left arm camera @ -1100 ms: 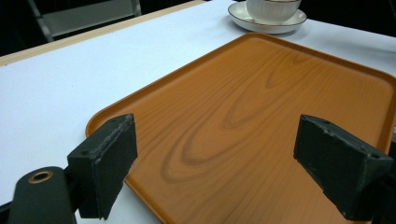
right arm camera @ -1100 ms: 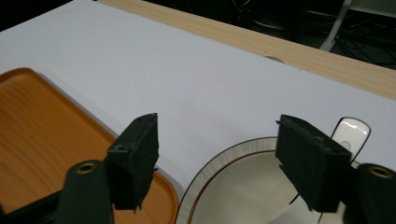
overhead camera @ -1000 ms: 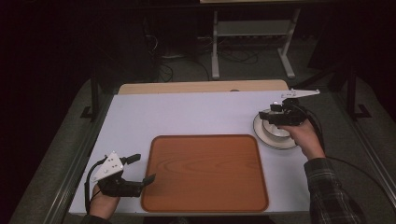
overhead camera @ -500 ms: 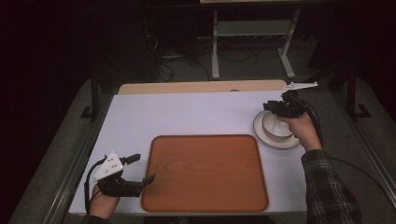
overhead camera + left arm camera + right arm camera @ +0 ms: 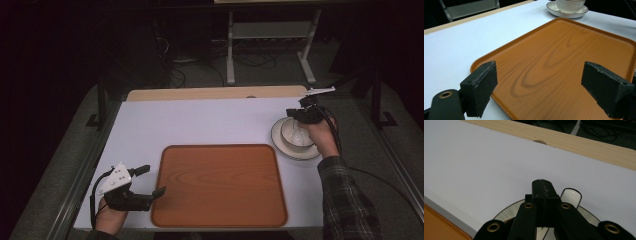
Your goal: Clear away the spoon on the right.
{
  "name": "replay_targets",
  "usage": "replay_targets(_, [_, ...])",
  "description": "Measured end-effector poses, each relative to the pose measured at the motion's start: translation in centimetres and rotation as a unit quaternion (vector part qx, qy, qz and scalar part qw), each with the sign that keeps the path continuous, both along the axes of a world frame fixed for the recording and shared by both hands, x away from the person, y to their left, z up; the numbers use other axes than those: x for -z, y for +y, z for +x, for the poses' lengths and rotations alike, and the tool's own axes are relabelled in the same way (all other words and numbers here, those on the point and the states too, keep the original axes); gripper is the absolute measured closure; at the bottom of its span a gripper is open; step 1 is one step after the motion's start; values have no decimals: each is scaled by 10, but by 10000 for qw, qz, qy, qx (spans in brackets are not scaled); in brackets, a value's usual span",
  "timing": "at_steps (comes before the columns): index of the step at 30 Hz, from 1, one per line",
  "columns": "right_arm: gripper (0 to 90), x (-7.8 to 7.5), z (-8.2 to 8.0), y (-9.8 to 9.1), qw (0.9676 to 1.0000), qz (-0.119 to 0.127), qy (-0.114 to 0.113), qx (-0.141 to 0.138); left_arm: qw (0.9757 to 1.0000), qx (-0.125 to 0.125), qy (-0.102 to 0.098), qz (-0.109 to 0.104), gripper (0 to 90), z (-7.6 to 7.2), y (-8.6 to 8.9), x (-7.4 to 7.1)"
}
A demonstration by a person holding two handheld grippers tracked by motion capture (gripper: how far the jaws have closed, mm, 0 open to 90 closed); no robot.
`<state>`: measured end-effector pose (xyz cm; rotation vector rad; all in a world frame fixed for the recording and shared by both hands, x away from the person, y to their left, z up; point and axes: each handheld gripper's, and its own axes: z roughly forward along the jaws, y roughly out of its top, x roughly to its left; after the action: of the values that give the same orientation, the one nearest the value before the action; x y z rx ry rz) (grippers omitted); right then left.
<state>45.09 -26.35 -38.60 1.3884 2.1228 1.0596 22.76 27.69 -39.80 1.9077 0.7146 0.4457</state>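
cup point(image 5: 296, 134): white, sits on the saucer near the tabletop's right edge, toward the far side; high view shows its open mouth from above, left gripper view shows its side wall point(image 5: 570, 4) far off
saucer point(image 5: 280, 145): white with a thin dark rim line, flat on the tabletop, just right of the tray's far right corner, apart from it; seen as a pale disc under the jaws in right gripper view point(image 5: 507, 211)
right gripper point(image 5: 299, 116): over the cup's far rim; jaws have just been closing and are now clenched together point(image 5: 543, 188); right gripper view shows the pads pressed flat against each other, a rounded white dark-edged part of the cup just beside them; whether the cup's wall is pinched, cannot tell
right hand point(image 5: 322, 137): beside the cup, plaid sleeve runs down the right edge
tray point(image 5: 220, 185): orange-brown, wood grain, middle of the near edge
left gripper point(image 5: 150, 181): near left corner, just left of the tray; jaws spread wide, nothing between them; left gripper view point(image 5: 537, 90) looks across the tray
tabletop point(image 5: 200, 120): white sheet, bare wood strip along the far edge
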Motion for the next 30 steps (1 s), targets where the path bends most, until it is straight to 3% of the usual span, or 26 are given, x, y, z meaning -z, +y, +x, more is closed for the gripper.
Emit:
replay_targets(7, [894, 3, 2, -5, 9998, -39, 105, 152, 10000, -21, 10, 2, 128, 0, 0, 0])
replay_targets(30, [894, 1, -4, -29, 9984, -76, 136, 536, 10000, -24, 6, 13, 128, -1, 0, 0])
